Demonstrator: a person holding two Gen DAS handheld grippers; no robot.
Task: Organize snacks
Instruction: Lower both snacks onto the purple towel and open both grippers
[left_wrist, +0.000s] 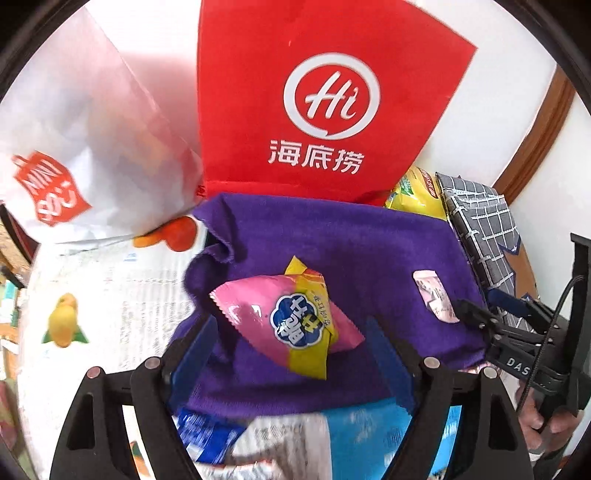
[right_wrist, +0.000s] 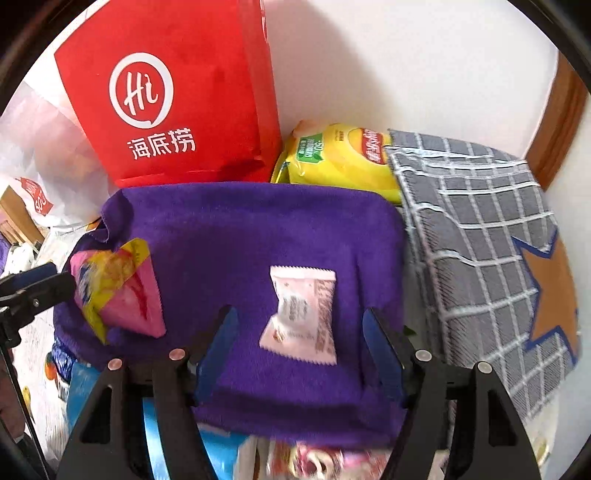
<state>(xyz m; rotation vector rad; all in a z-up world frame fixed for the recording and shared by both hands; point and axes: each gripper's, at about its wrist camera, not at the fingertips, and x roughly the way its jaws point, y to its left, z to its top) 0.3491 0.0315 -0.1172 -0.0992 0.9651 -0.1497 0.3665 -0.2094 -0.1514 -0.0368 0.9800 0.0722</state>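
Left wrist view looks down on a purple cloth (left_wrist: 351, 266) spread over a heap of other things. On the cloth lies a puffy pink and yellow snack bag (left_wrist: 291, 325). The left gripper (left_wrist: 295, 354) has its blue fingers (left_wrist: 201, 347) spread wide, one on each side of the bag. Neither finger seems to touch it yet. I think the gripper is lined up like this so it can close on the bag and lift it.

Right wrist view shows a small pale pink snack packet (right_wrist: 303, 314) lying flat near the middle of the same cloth. The right gripper (right_wrist: 299, 339) is wide open too, and the packet sits between its fingers. So each gripper has its own snack to pick.

Behind the cloth a tall red paper bag (right_wrist: 173, 99) stands upright against the wall. It may be the place for the snacks, but I cannot tell for sure. A white plastic bag (left_wrist: 81, 147) slumps to the left of it. A yellow packet (right_wrist: 343, 158) is tucked between the red bag and a grey checked cloth bag (right_wrist: 480, 236) with an orange star.

The cloth is soft and bumpy, so the puffy bag could slip when squeezed. Some more wrappers peek out under the near edge of the cloth, but they are too blurry to name.
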